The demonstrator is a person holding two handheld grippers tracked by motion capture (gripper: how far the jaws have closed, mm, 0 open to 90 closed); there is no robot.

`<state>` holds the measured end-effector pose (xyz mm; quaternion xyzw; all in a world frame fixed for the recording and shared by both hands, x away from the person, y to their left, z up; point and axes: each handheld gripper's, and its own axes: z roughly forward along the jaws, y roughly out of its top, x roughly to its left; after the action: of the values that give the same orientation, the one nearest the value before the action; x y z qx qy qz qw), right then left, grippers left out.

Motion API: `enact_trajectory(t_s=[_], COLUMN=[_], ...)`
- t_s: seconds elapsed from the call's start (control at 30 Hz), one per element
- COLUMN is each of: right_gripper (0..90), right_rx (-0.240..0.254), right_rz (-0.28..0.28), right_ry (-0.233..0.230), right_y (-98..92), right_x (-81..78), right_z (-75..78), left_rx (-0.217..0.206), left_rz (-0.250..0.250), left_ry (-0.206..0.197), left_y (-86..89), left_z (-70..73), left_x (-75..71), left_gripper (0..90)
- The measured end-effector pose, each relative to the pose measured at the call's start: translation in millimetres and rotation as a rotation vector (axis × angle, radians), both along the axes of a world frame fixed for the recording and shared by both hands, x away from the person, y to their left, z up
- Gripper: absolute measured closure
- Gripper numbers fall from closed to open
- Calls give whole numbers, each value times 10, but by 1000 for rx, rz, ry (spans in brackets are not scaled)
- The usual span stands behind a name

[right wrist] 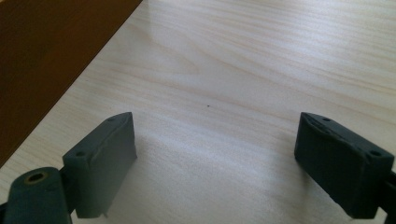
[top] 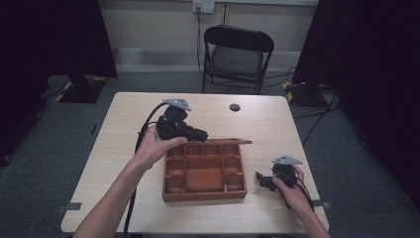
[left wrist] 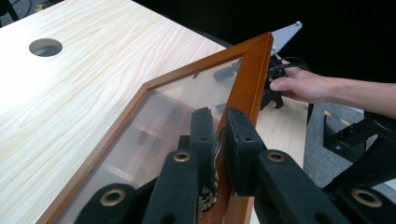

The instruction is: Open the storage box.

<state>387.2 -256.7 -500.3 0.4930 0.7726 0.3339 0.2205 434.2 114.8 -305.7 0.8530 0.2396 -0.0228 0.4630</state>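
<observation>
Jaws of your left gripper [left wrist: 215, 140] are pinched on the wooden frame of the glass lid [left wrist: 154, 116], gripping the frame bar edge-on, so the bar runs straight away from the jaws toward the lid's far corner. In the high view the same left gripper [top: 190, 133] sits over the back left corner of the wooden box [top: 204, 171], and the lid [top: 228, 142] appears lifted along the box's back edge, its long axis running left to right across the table [top: 124, 163].

Note the hinge side: it cannot be confirmed from these views, but the lid appears to pivot about the back edge, so any further swing would probably turn about that line, with your left hand carrying it.

Your right gripper [top: 270, 179] rests on the table just beside the box's right wall, jaws spread wide with bare tabletop [right wrist: 243, 70] between them. In its own view, the box wall [right wrist: 51, 51] lies to the left of the jaws and clear of them. The right hand is therefore nearer the box body, and appears best placed to steady it.

Beyond the box, a round cable hole [top: 235, 107] sits near the table's far edge, and a folding chair [top: 236, 57] stands behind it.
</observation>
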Motion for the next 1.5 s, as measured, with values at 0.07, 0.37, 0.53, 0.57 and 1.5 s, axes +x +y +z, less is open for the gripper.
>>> enact_trajectory(t_s=[0.07, 0.37, 0.53, 0.57, 1.5], right_gripper=[120, 120, 119, 120, 119], right_rx=[-1, 0, 0, 0, 0], right_rz=[-1, 1, 0, -1, 0], right_ry=[1, 0, 1, 1, 1], right_y=[0, -1, -1, 0, 0], right_x=[0, 1, 0, 0, 0], right_z=[0, 0, 0, 0, 1], left_rx=[2, -8, -8, -9, -56], left_rz=[-2, 1, 6, 2, 13], left_ry=[-2, 5, -6, -7, -21], left_y=[4, 12, 14, 15, 56], left_z=[8, 27, 43, 44, 57], left_x=[9, 55, 67, 70, 153], left_gripper=[822, 822, 823, 824, 840])
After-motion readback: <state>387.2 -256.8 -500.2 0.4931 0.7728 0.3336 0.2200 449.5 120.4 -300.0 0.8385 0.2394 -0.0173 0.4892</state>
